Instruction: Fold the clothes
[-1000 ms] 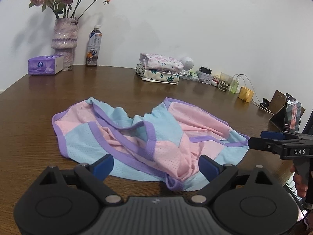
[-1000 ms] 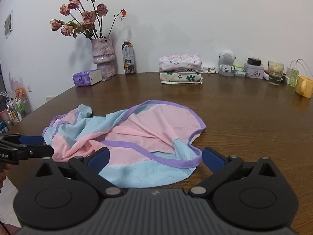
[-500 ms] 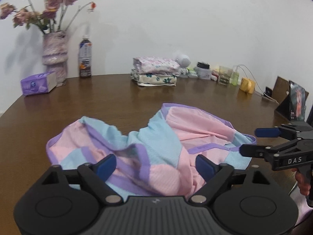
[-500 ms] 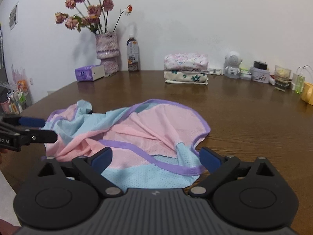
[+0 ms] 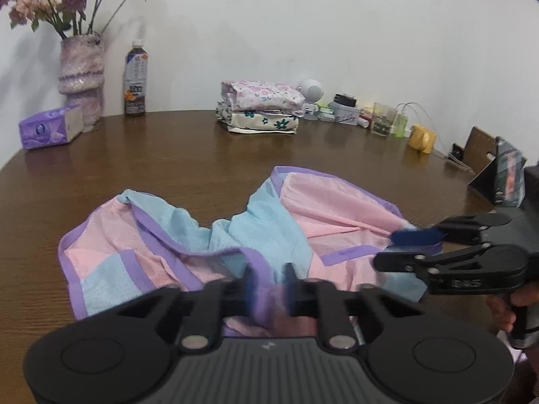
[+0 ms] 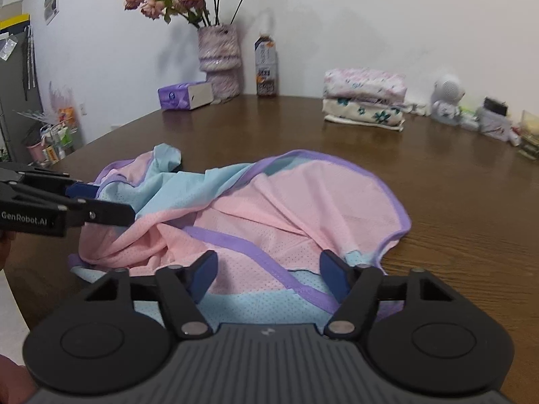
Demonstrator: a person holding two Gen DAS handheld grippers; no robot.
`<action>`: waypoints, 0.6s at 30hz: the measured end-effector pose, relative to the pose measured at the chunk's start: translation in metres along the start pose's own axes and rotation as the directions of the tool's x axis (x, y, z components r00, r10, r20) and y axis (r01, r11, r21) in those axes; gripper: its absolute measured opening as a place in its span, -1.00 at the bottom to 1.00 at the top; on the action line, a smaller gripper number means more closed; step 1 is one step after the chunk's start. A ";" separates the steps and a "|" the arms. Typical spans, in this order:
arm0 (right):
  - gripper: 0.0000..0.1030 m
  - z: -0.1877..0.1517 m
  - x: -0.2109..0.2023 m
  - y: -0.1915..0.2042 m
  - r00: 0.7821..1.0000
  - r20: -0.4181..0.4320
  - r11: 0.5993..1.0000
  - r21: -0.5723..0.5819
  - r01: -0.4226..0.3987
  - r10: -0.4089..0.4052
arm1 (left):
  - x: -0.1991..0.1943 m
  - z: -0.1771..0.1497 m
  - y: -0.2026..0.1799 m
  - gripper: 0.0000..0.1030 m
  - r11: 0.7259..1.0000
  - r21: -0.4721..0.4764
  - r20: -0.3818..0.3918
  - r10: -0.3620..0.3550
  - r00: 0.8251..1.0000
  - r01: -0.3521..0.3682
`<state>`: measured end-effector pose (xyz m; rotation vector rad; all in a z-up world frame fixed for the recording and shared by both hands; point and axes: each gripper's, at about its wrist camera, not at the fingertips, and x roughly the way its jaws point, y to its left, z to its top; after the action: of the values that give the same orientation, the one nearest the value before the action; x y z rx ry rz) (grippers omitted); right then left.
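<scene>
A pink, light-blue and purple mesh garment (image 5: 262, 222) (image 6: 286, 202) lies crumpled on the brown table (image 5: 202, 168) (image 6: 454, 202). My left gripper (image 5: 269, 281) is at its near edge. Its jaws are closing and stand nearly together, with a bunch of purple-trimmed fabric pinched between the blurred pads. From the right wrist view the left gripper (image 6: 111, 202) reaches in from the left at the garment's far-left end. My right gripper (image 6: 267, 269) hovers over the near hem. Its jaws are closing, half apart, and the cloth lies between them untouched. The left wrist view shows the right gripper (image 5: 387, 249) at the garment's right end.
Folded clothes (image 5: 259, 107) (image 6: 363, 99) are stacked at the back of the table. A vase of flowers (image 5: 81, 77), a bottle (image 5: 135, 79) and a tissue box (image 5: 50, 128) stand back left. Small items, a yellow cup (image 5: 421, 138) and a phone stand (image 5: 502, 178) sit on the right.
Both grippers moved forward over the garment. The left jaws went from wide apart to pinched on the fabric. The right jaws narrowed to about half.
</scene>
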<state>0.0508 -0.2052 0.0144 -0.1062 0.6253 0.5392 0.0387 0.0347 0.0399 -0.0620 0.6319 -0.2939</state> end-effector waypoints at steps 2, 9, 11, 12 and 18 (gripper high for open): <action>-0.74 0.001 0.005 -0.001 1.000 -0.018 1.000 -0.010 -0.017 0.017 | -0.002 0.010 0.006 -0.77 1.000 -0.003 0.014 -0.008 1.000 0.008; -0.92 -0.004 0.008 -0.006 0.998 -0.041 0.999 -0.009 -0.037 0.037 | 0.006 0.074 0.030 -0.78 0.991 0.025 0.127 0.126 0.984 -0.131; -0.92 -0.005 0.008 -0.008 0.999 -0.040 1.000 -0.003 -0.029 0.029 | 0.023 0.090 0.042 -0.78 0.986 0.002 0.121 0.166 0.979 -0.167; -0.92 -0.005 0.008 -0.008 0.999 -0.039 1.000 -0.003 -0.023 0.023 | 0.031 0.097 0.047 -0.78 0.983 -0.007 0.116 0.183 0.976 -0.183; -0.92 -0.004 0.004 -0.012 0.999 -0.042 1.000 0.012 0.019 -0.019 | 0.053 0.097 0.068 -0.77 0.985 -0.050 0.064 0.170 0.983 -0.167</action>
<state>0.0571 -0.2149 0.0080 -0.1117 0.6681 0.5158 0.1533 0.0812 0.0777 -0.0604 0.5722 -0.1131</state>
